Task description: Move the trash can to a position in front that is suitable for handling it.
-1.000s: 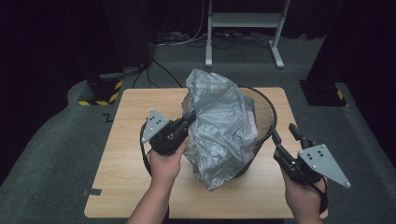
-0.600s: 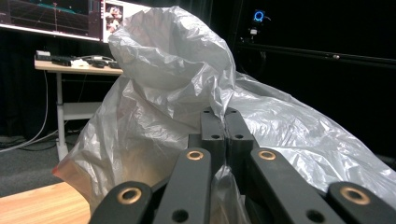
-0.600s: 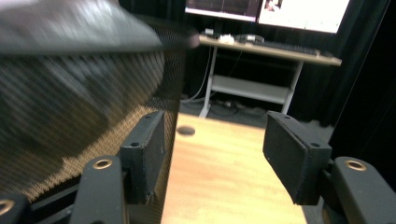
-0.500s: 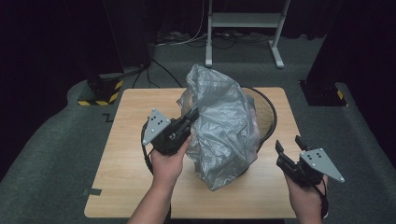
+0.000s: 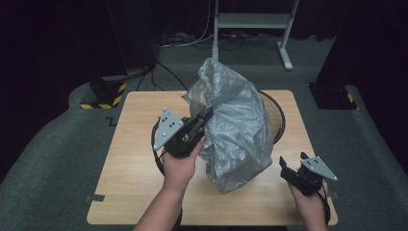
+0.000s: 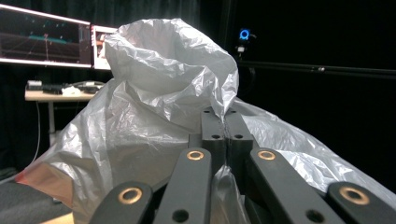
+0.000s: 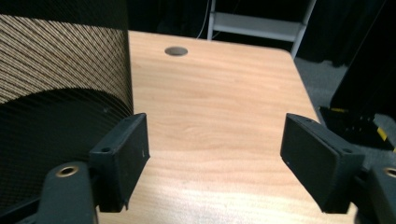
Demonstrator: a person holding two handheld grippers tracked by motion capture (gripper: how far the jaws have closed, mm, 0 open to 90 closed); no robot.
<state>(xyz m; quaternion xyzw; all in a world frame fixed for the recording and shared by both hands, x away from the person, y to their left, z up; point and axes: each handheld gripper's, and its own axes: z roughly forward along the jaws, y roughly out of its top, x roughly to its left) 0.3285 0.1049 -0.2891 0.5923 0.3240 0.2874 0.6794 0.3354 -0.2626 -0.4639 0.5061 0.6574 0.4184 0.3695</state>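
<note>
Wooden table [image 5: 139, 183] under mesh basket [image 5: 275, 115]

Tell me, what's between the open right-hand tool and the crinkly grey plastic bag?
Bare wooden table in the high view, between the right gripper and the crinkly grey plastic bag. The right gripper view shows the mesh bin's wall beside its fingers.
</note>
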